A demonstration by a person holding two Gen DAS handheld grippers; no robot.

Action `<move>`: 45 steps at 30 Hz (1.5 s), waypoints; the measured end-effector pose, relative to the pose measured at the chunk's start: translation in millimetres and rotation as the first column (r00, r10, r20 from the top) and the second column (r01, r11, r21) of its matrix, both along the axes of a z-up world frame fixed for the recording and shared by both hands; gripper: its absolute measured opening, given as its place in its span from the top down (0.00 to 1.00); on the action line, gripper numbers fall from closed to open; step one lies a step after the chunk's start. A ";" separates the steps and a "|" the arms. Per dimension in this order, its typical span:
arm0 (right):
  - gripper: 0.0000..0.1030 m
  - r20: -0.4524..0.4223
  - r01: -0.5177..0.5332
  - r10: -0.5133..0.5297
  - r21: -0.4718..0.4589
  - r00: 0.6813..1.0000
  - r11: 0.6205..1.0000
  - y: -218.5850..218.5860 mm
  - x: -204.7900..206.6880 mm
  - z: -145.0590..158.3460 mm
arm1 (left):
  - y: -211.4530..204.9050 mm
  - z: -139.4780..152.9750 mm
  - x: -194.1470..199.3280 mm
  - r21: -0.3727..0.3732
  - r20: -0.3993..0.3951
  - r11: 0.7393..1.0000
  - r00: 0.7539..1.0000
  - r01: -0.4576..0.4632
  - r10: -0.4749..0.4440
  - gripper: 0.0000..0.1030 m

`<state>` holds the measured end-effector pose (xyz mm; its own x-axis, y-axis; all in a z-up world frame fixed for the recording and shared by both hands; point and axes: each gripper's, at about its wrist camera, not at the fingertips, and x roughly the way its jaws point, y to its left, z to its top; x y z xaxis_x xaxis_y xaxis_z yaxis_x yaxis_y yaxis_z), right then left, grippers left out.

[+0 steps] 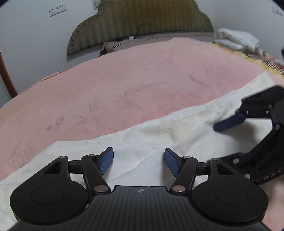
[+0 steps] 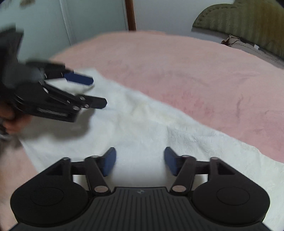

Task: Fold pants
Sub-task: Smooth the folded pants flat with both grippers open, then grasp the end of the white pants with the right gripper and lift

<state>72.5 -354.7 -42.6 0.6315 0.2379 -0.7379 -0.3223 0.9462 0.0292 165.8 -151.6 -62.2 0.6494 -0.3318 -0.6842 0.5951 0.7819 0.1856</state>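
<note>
White fleecy pants (image 1: 159,131) lie flat on a pink blanket, stretched as a long band from lower left to upper right; they also show in the right wrist view (image 2: 142,124). My left gripper (image 1: 138,160) is open and empty, hovering just above the pants. My right gripper (image 2: 140,160) is open and empty, low over the pants. Each gripper shows in the other's view: the right gripper (image 1: 225,135) at the right edge, the left gripper (image 2: 95,90) at the left, both open above the cloth.
The pink blanket (image 1: 124,80) covers the bed. A green padded headboard (image 1: 142,23) and cables stand at the far end. Folded white bedding (image 1: 236,39) lies at the far right. A wall and a wooden door frame (image 2: 130,14) are beyond the bed.
</note>
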 end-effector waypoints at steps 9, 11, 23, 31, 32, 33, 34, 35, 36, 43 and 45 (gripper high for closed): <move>0.33 0.105 0.185 -0.186 0.022 0.977 0.982 -20.2 16.3 9.9 | 12.5 16.3 -9.0 -0.039 0.093 0.993 0.989 -0.111 0.115 0.26; 0.28 0.125 0.208 -0.207 0.010 0.970 0.978 -36.1 -10.1 13.1 | 18.3 17.4 -27.2 -0.050 0.092 0.996 0.992 -0.079 0.083 0.24; 0.14 0.172 0.735 -0.748 0.142 0.641 0.663 -194.9 -170.6 9.3 | -3.9 -8.2 -90.1 -0.015 0.163 0.993 0.980 0.118 -0.115 0.17; 0.15 0.116 0.600 -0.629 0.210 0.769 0.772 -172.0 -173.5 -15.8 | -14.0 -21.7 -100.2 0.025 0.158 0.992 0.980 0.121 -0.123 0.16; 0.15 0.138 0.687 -0.702 0.144 0.699 0.712 -174.3 -177.8 -13.8 | -10.7 -20.4 -99.7 0.004 0.151 0.994 0.983 0.109 -0.108 0.15; 0.14 0.158 0.758 -0.768 0.129 0.621 0.639 -181.3 -186.5 -11.6 | -6.4 -19.7 -98.0 -0.021 0.138 0.995 0.986 0.094 -0.090 0.15; 0.13 0.152 0.782 -0.806 0.196 0.572 0.592 -190.0 -196.9 -9.2 | -4.9 -20.3 -95.9 -0.042 0.121 0.996 0.990 0.077 -0.071 0.15; 0.13 0.116 0.764 -0.820 0.308 0.561 0.566 -199.5 -207.2 -9.1 | -2.9 -20.8 -93.9 -0.069 0.100 0.996 0.994 0.052 -0.045 0.15; 0.13 0.042 0.717 -0.814 0.449 0.579 0.533 -211.7 -216.1 -13.0 | -1.6 -21.8 -91.5 -0.092 0.078 0.995 0.997 0.032 -0.025 0.15; 0.14 -0.219 0.600 -0.729 0.737 0.649 0.312 -229.2 -217.4 -40.4 | 2.9 -28.1 -90.2 -0.139 0.048 0.990 0.999 -0.020 0.027 0.06; 0.14 -0.230 0.574 -0.689 0.753 0.687 0.321 -226.6 -209.9 -43.3 | 3.7 -28.2 -88.7 -0.144 0.036 0.989 0.999 -0.030 0.035 0.04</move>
